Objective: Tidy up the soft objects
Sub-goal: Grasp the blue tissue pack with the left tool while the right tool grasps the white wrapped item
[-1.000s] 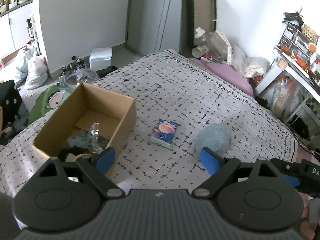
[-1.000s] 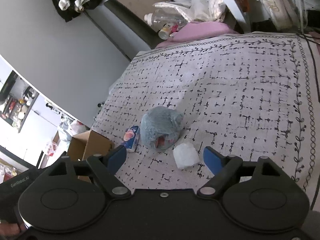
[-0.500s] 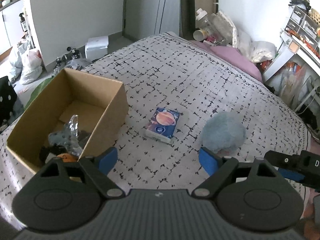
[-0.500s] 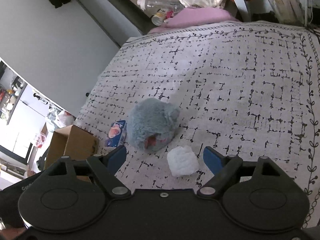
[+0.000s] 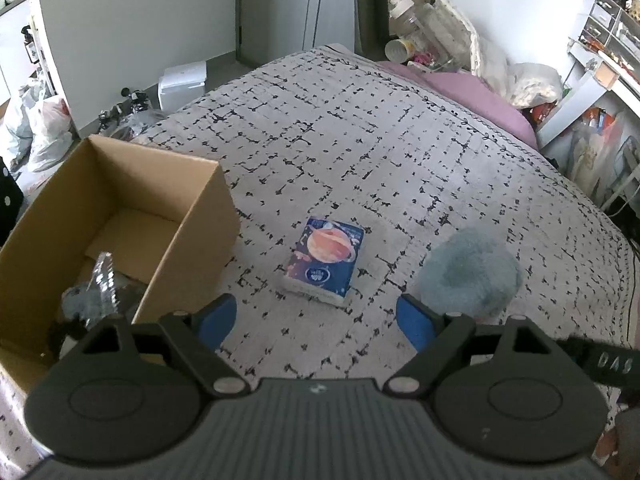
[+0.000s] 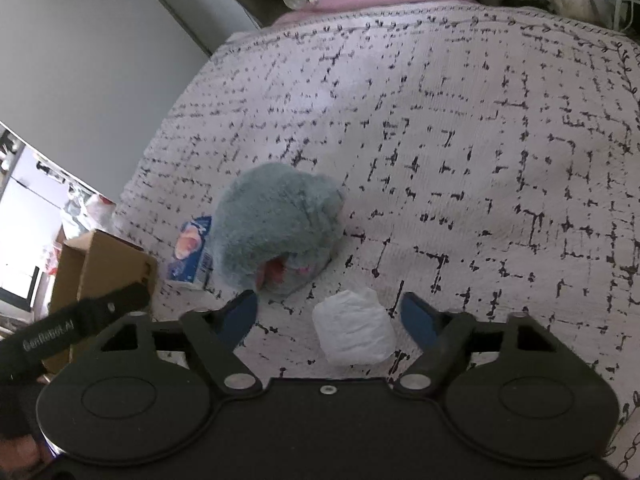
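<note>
Plush toy (image 6: 276, 224) hides tissue pack (image 6: 190, 254).

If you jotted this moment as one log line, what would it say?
left gripper: open, empty, over tissue pack | right gripper: closing around white wad, not yet touching

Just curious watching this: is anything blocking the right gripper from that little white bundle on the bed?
Nothing visible does. The white bundle lies between the right gripper's closing jaws, untouched; the grey plush sits beyond it.
</note>
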A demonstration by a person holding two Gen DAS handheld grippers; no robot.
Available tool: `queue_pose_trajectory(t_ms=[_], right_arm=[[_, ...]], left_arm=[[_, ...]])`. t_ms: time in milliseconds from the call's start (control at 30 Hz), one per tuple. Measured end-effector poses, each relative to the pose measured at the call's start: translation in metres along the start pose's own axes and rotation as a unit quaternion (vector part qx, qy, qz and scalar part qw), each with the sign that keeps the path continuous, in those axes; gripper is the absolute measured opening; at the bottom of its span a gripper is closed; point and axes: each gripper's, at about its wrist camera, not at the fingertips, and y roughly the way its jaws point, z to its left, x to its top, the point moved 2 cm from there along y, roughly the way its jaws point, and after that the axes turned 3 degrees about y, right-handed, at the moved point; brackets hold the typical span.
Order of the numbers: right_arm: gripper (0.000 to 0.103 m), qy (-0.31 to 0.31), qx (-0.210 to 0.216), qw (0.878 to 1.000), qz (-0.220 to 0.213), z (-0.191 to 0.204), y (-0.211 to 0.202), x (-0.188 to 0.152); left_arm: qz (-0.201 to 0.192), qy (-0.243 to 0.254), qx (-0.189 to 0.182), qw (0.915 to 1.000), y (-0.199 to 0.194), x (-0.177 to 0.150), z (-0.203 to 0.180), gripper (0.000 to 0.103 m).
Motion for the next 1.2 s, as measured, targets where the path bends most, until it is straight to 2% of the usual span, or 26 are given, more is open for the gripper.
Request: queue_pose_trajectory(t_ms=[67,133,367,633,833,1067,1200], right_arm=[[0.060,0.003,0.001,1.000,0.013,-0.002,0.008,0.000],[0.044,0.013,0.003,1.000,0.026,-0.006,0.016,0.000],[0.040,0.015,0.014,1.000,0.022,-0.006,0.019,0.002],[0.040,0.054,0.020,0.998,0.008,-0.020,0.013,0.007],[0.040,0.082,0.009,0.997,-0.005,-0.031,0.012,0.009],[0.040,0.098,0.011,0.995,-0.013,-0.036,0.011,0.010],[0.040,0.097,0.008,0.995,-0.014,-0.035,0.010,0.010]], left_arm=[[0.001,0.000,0.006,1.0000,0.007,0.003,0.001,0.087],[0.006,-0.002,0.013,0.9999,0.013,0.004,0.003,0.086],[0.021,0.012,0.009,0.9997,0.033,0.005,0.002,0.086],[0.029,0.016,0.010,0.9994,0.057,0.009,-0.005,0.085],[0.026,0.028,0.034,0.9987,0.073,0.011,-0.011,0.085],[0.030,0.042,0.043,0.9978,0.088,0.006,-0.015,0.085],[0.032,0.021,0.036,0.9986,0.094,0.005,-0.011,0.067]])
